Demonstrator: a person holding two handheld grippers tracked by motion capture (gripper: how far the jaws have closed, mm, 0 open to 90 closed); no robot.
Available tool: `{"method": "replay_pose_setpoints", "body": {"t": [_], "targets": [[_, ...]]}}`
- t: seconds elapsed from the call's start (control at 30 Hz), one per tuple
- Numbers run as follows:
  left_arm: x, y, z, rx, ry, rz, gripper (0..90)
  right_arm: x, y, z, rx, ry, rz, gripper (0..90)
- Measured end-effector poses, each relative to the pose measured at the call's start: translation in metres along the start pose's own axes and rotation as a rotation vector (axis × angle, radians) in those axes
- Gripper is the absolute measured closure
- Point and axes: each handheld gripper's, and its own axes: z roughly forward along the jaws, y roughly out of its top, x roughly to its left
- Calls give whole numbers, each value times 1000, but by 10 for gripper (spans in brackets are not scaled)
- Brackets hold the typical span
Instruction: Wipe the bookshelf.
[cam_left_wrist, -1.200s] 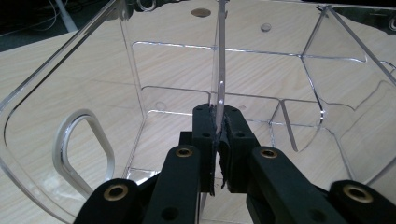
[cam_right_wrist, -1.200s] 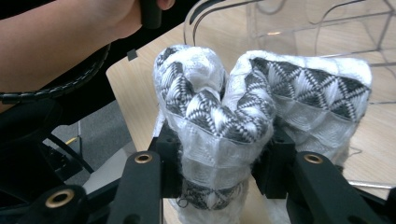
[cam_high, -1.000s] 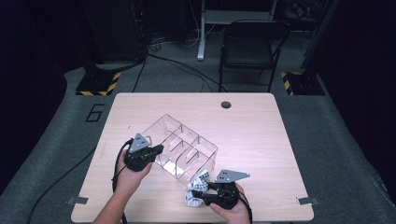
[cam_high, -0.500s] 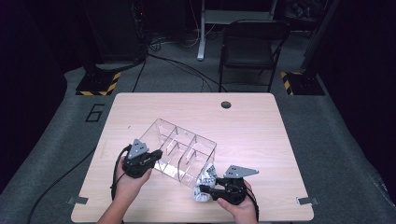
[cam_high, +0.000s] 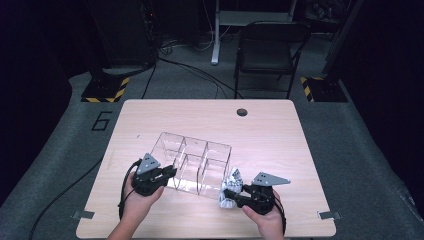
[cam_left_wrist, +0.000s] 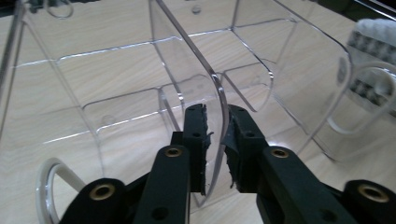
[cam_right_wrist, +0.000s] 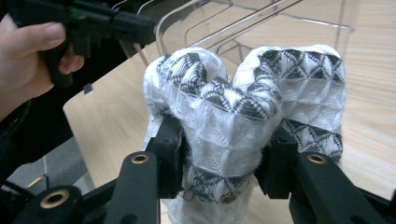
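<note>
A clear plastic organizer (cam_high: 192, 165) with several compartments lies on the wooden table (cam_high: 280, 135). My left gripper (cam_high: 170, 173) is at its near left corner. Its jaws straddle one clear wall (cam_left_wrist: 215, 88) and have just been opening, so a thin gap shows beside the pads. My right gripper (cam_high: 228, 193) is shut on a rolled black-and-white patterned cloth (cam_high: 233, 182), just off the organizer's near right corner. In the right gripper view the cloth (cam_right_wrist: 243, 93) bulges above my right gripper (cam_right_wrist: 219, 135), with the organizer (cam_right_wrist: 261, 18) behind it.
A black chair (cam_high: 265, 47) stands beyond the table's far edge. A small round hole (cam_high: 242, 111) sits near the far edge of the tabletop. The left hand (cam_right_wrist: 28, 51) and left gripper (cam_right_wrist: 107, 23) appear at the upper left of the right gripper view.
My right gripper has carried the cloth to the right and a little away from the near edge. The organizer has shifted slightly to the left with my left gripper.
</note>
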Motion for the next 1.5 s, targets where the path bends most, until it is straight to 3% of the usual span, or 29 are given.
{"method": "replay_pose_setpoints", "body": {"t": [0.63, 0.8, 0.97, 1.1, 1.33, 1.47, 1.5], "targets": [[-19, 0, 2, -2, -69, 29, 718, -22, 4, -18, -55, -89, 47, 584], [-18, 8, -5, -17, -95, 4, 690, -23, 4, -20, -62, -90, 56, 584], [-14, 20, -19, -23, -56, 58, 632, -23, 4, -20, -66, -86, 60, 584], [-5, 25, -30, -28, -31, 66, 591, -23, 3, -19, -69, -82, 63, 583], [13, 21, -48, -49, 17, 23, 507, -24, 2, -19, -69, -80, 73, 583], [23, 12, -54, -15, 42, 9, 469, -25, 2, -19, -71, -79, 75, 583], [24, 9, -54, -28, 48, 0, 467, -25, 2, -19, -71, -80, 75, 583]]}}
